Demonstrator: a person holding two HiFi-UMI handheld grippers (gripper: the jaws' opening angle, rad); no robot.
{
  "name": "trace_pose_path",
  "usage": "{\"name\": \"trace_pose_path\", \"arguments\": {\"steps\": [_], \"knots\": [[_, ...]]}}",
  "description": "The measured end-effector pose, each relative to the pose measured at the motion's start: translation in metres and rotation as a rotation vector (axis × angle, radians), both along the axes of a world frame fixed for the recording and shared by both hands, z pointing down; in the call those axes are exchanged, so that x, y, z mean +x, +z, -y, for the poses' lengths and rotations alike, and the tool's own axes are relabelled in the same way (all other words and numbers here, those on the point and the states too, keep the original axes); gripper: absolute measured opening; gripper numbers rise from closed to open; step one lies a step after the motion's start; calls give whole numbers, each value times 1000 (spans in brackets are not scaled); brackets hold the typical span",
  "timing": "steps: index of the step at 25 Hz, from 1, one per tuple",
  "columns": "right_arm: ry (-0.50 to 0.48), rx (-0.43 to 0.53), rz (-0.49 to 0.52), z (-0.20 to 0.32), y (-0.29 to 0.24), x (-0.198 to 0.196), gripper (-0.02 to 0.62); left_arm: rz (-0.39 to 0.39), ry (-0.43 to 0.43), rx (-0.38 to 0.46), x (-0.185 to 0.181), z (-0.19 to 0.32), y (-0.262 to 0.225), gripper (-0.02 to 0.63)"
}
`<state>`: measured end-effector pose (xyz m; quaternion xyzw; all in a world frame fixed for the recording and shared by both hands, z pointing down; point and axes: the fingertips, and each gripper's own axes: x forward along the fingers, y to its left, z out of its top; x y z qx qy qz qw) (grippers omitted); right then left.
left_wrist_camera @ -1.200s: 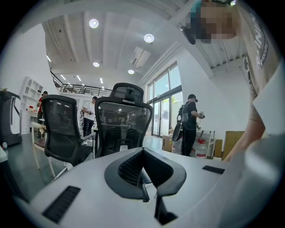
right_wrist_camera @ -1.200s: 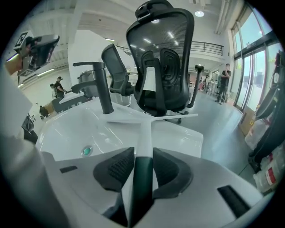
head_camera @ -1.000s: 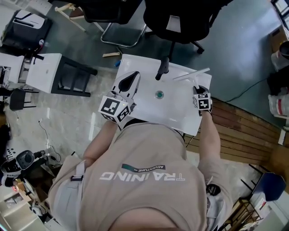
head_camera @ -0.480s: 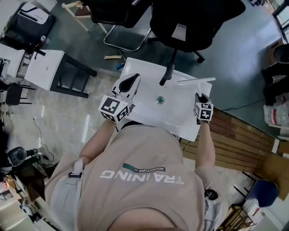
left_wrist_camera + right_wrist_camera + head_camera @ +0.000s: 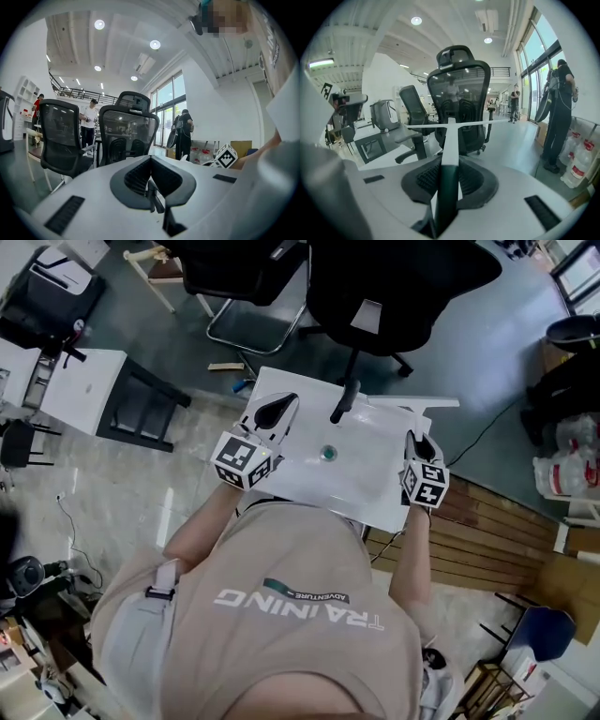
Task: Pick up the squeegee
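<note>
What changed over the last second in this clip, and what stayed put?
The right gripper has risen toward the head camera, carrying the squeegee up off the white table. Its jaws stay clamped on the handle, with nothing newly grasped or let go. The left gripper stayed over the table's left side, shut and empty. The small green object kept its place on the table.

In the head view the person's shirt (image 5: 300, 615) covers the near edge of the white table (image 5: 370, 479), and the right gripper (image 5: 418, 442) hides most of the handle of the squeegee (image 5: 419, 403). The small round thing (image 5: 328, 454) on the table is too small to name. In the right gripper view the handle's lower end disappears between the jaws.
</note>
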<state>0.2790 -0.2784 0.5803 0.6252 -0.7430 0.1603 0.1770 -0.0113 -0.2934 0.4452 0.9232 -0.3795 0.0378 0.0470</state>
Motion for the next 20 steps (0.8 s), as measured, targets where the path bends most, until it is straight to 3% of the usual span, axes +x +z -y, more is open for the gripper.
{"name": "trace_pose_path", "arguments": {"steps": [12, 20], "knots": [[-39, 194, -31, 2, -129, -49, 86, -13, 46, 111, -9, 29, -41, 12], [-85, 337, -39, -6, -206, -90, 86, 20, 17, 196, -15, 41, -89, 12]]}}
